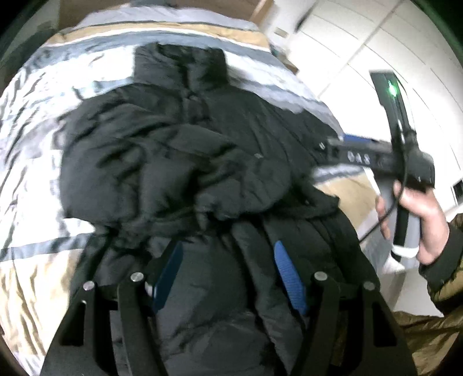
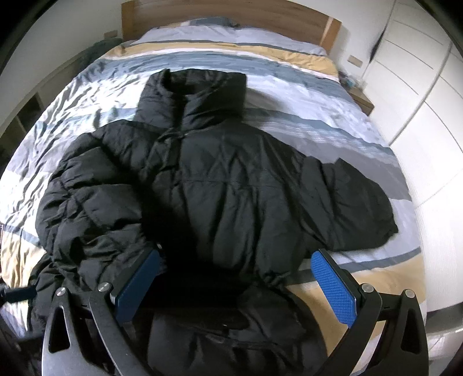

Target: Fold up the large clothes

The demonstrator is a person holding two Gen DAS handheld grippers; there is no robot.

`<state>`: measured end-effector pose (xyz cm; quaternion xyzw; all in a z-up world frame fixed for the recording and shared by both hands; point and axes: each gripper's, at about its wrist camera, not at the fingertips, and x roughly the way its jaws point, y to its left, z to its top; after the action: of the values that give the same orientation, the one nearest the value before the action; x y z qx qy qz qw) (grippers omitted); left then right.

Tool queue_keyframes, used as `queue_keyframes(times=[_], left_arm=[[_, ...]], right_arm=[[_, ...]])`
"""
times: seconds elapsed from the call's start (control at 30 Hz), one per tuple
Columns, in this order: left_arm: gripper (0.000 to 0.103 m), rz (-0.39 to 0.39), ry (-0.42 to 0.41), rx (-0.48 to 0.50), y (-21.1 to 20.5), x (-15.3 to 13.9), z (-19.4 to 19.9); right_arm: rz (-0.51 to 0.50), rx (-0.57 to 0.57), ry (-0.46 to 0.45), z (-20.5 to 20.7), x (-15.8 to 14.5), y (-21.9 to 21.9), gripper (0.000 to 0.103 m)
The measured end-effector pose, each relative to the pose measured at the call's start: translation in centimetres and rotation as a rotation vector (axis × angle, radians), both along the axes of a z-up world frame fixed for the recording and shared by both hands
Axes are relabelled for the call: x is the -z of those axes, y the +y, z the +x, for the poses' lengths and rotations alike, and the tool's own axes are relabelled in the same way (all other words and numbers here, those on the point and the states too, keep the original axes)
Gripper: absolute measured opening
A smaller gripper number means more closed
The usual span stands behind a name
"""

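A black puffer jacket [image 1: 173,150] lies front up on the bed, collar toward the headboard. In the right wrist view the jacket [image 2: 231,188] has one sleeve folded in at the left and the other stretched out to the right. My left gripper [image 1: 227,248] is shut on a thick bunch of the jacket's hem, which is raised off the bed and fills the gap between the blue pads [image 1: 289,274]. My right gripper [image 2: 235,256] stands open over the hem, and its right pad [image 2: 332,289] is clear of the cloth. A hand [image 1: 416,219] holds the right gripper [image 1: 335,144] at the bed's right side.
The bed has a striped grey, white and tan duvet [image 2: 289,95] and a wooden headboard [image 2: 231,14]. White wardrobe doors [image 2: 419,72] run along the right, with a small nightstand [image 2: 361,99] in the corner. Open shelves [image 2: 23,115] stand at the left.
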<state>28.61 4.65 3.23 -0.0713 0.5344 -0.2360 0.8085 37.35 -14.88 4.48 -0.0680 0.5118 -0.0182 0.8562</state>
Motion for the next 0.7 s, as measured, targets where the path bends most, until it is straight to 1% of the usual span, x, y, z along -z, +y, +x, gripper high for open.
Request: queue_keyframes(times=[0.1, 0.23, 0.3, 0.33, 0.43, 0.57, 0.7], left_arm=[[0.064, 0.018, -0.018, -0.07, 2.7, -0.1, 0.7], [0.064, 0.066, -0.047, -0.155, 6.3, 0.3, 1.7], [0.064, 0.076, -0.059, -0.201, 8.1, 0.7, 2.2], [0.064, 0.084, -0.061, -0.233, 9.4, 1.0, 2.6], [0.064, 0.122, -0.05, -0.284, 11.4, 2.0, 3.7], [0.064, 0.149, -0.052, -0.331, 12.7, 3.1, 5.5], [0.064, 0.162, -0.078, -0.322, 12.1, 3.9, 8.1]], right_arm=[[0.006, -0.018, 0.0, 0.1, 0.0, 1.0, 0.102], [0.018, -0.04, -0.003, 0.3, -0.1, 2.1, 0.102], [0.027, -0.061, -0.003, 0.2, -0.1, 2.9, 0.102], [0.032, -0.075, -0.002, 0.2, -0.1, 3.3, 0.102], [0.066, -0.123, 0.003, -0.1, 0.1, 5.1, 0.102], [0.126, -0.208, 0.021, -0.5, 1.0, 8.1, 0.102], [0.155, -0.261, 0.041, -0.5, 2.1, 10.6, 0.102]])
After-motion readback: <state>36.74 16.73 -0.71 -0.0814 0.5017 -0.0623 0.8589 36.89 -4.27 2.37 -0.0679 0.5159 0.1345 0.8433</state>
